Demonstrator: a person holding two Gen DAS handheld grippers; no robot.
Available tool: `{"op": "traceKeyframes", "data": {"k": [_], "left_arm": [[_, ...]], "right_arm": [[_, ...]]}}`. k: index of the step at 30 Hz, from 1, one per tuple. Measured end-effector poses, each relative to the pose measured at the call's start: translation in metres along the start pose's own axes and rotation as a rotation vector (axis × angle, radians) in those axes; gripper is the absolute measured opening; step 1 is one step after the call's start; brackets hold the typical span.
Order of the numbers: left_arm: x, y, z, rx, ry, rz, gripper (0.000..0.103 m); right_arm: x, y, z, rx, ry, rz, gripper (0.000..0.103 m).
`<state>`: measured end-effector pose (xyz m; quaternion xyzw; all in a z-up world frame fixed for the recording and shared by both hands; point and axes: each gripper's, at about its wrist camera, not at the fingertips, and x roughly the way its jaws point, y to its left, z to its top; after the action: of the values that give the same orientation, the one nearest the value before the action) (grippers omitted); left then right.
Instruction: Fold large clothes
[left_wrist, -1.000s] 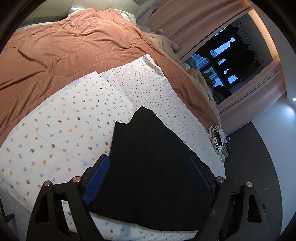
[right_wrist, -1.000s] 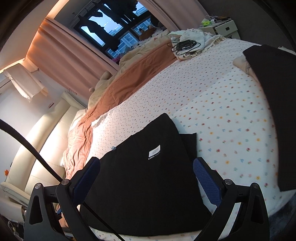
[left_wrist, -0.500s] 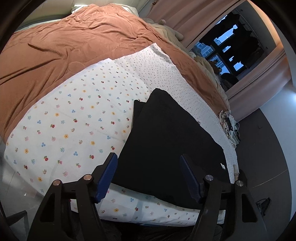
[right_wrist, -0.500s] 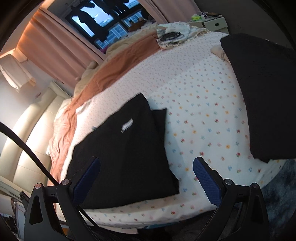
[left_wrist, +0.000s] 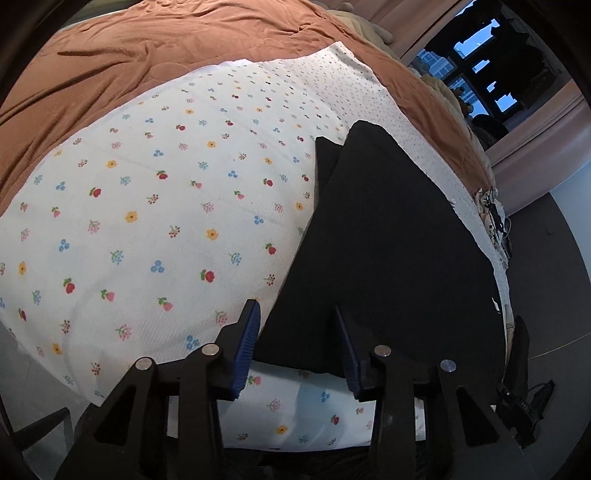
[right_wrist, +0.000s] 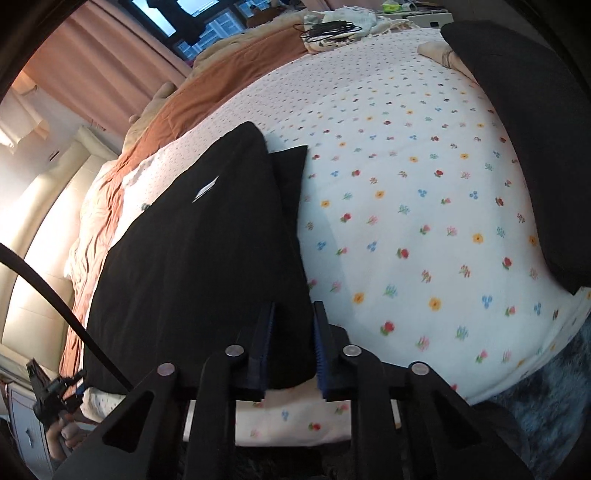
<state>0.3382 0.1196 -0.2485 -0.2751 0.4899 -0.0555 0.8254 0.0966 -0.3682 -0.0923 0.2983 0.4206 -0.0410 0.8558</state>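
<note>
A folded black garment (left_wrist: 388, 240) lies on the flowered white sheet (left_wrist: 155, 221) near the bed's front edge. My left gripper (left_wrist: 297, 325) is low over its near left corner. Its jaws are closing, with that corner between the blue pads (left_wrist: 249, 332), which stand clear of the cloth. In the right wrist view the same black garment (right_wrist: 199, 258) shows a small white label. My right gripper (right_wrist: 293, 328) is at its near right corner, jaws closing, and the cloth fills the narrow gap between the pads (right_wrist: 319, 343).
A second black garment (right_wrist: 535, 129) lies on the sheet (right_wrist: 406, 184) to the right. A rust-brown duvet (left_wrist: 166, 48) covers the far bed. Cables on a cream cloth (right_wrist: 332, 31) sit at the far corner. A dark window (left_wrist: 480, 55), pink curtains and a cream headboard (right_wrist: 40, 240) surround the bed.
Both grippers have sunk toward the bed's front edge and tipped further down. Their jaws went from wide apart to narrow, the right far more, around the black garment's near corners.
</note>
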Motion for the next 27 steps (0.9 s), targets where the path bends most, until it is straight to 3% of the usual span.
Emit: {"op": "traceKeyframes", "data": {"k": [4, 7, 8, 9, 10, 11, 12, 14, 18, 23, 24, 26, 27], "left_arm": [[-0.009, 0.003, -0.003, -0.009, 0.014, -0.016, 0.041], [-0.017, 0.015, -0.002, -0.087, 0.017, -0.104, 0.041], [-0.019, 0.02, -0.002, -0.118, 0.025, -0.134, 0.041], [-0.02, 0.023, -0.002, -0.139, 0.032, -0.153, 0.043], [-0.022, 0.025, -0.003, -0.158, 0.037, -0.171, 0.046], [-0.025, 0.027, -0.003, -0.171, 0.03, -0.197, 0.058], [-0.028, 0.027, -0.004, -0.177, 0.014, -0.217, 0.074], [-0.035, 0.026, -0.005, -0.186, -0.021, -0.25, 0.083], [-0.033, 0.025, -0.006, -0.208, -0.004, -0.29, 0.083], [-0.023, 0.024, -0.014, -0.211, 0.068, -0.29, 0.083], [-0.022, 0.025, -0.016, -0.217, 0.075, -0.303, 0.083], [-0.02, 0.026, -0.017, -0.22, 0.076, -0.328, 0.083], [-0.018, 0.024, -0.017, -0.217, 0.077, -0.336, 0.083]], "right_arm": [[0.008, 0.001, 0.002, 0.027, 0.002, -0.045, 0.015], [0.0, 0.01, 0.007, 0.029, -0.011, -0.066, 0.016], [-0.006, 0.016, 0.01, 0.013, -0.021, -0.078, 0.021], [-0.014, 0.023, 0.013, -0.011, -0.041, -0.092, 0.027], [-0.023, 0.031, 0.016, -0.04, -0.073, -0.094, 0.054], [-0.028, 0.036, 0.017, -0.058, -0.092, -0.086, 0.085], [-0.035, 0.044, 0.018, -0.08, -0.115, -0.067, 0.09], [-0.044, 0.061, 0.018, -0.118, -0.141, -0.031, 0.09], [-0.041, 0.087, 0.008, -0.169, -0.118, 0.06, 0.09], [-0.025, 0.122, -0.014, -0.228, -0.071, 0.097, 0.088], [-0.021, 0.129, -0.018, -0.244, -0.057, 0.104, 0.085], [-0.012, 0.146, -0.027, -0.293, -0.024, 0.117, 0.064], [-0.007, 0.154, -0.03, -0.313, -0.001, 0.122, 0.06]]}}
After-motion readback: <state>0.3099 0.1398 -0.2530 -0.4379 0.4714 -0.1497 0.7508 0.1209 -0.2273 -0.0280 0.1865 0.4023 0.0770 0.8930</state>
